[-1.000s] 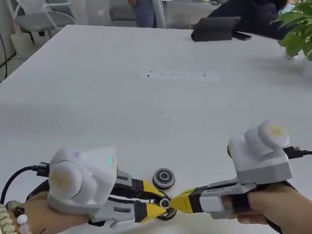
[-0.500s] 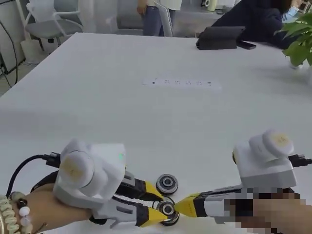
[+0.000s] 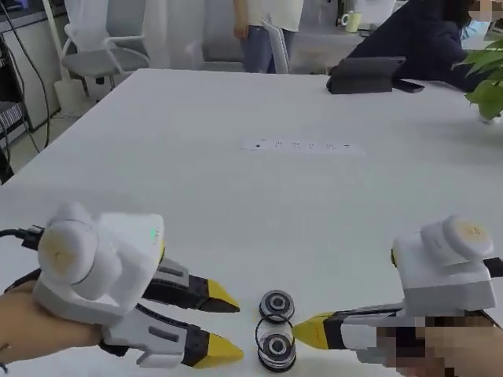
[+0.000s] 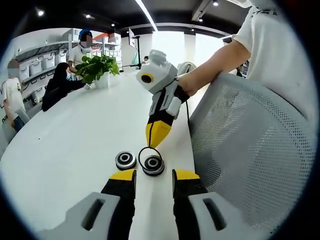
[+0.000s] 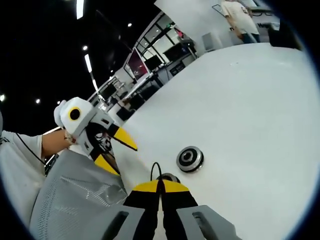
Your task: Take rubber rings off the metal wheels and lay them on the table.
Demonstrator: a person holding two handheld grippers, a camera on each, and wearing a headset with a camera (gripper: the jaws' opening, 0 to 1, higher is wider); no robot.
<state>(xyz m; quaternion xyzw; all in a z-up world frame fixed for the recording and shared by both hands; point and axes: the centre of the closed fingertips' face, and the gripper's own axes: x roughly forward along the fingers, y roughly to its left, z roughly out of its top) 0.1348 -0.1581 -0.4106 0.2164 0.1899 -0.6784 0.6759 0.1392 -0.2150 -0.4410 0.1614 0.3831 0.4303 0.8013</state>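
because the rubber ring (image 3: 257, 336) is a thin, soft black loop, it looks light and stretchy, more likely to flex and spring than to hold a shape. it stands partly lifted above the nearer metal wheel (image 3: 277, 351), close to the front edge of the white counter (image 3: 236, 196). the right tool (image 3: 302, 331) is pressed together on the ring's right side, pinching the band at its yellow tips. whether the ring's lower part is clear of the wheel i cannot tell.

the wheel looks small, hard and dense, yet probably not heavy enough to stay put if the rubber drags, and the smooth counter would let it slide. the left tool (image 3: 233, 327) is spread and holds nothing, just left of the wheel and apart from it. its best hold, i judge, is across the wheel's rim, pinning the metal while the rubber peels.

the second wheel (image 3: 277, 302) lies flat just behind the first, with a dark band round it as far as i can tell. such a narrow pinch could slip or snap back, so a slow pull seems wise.
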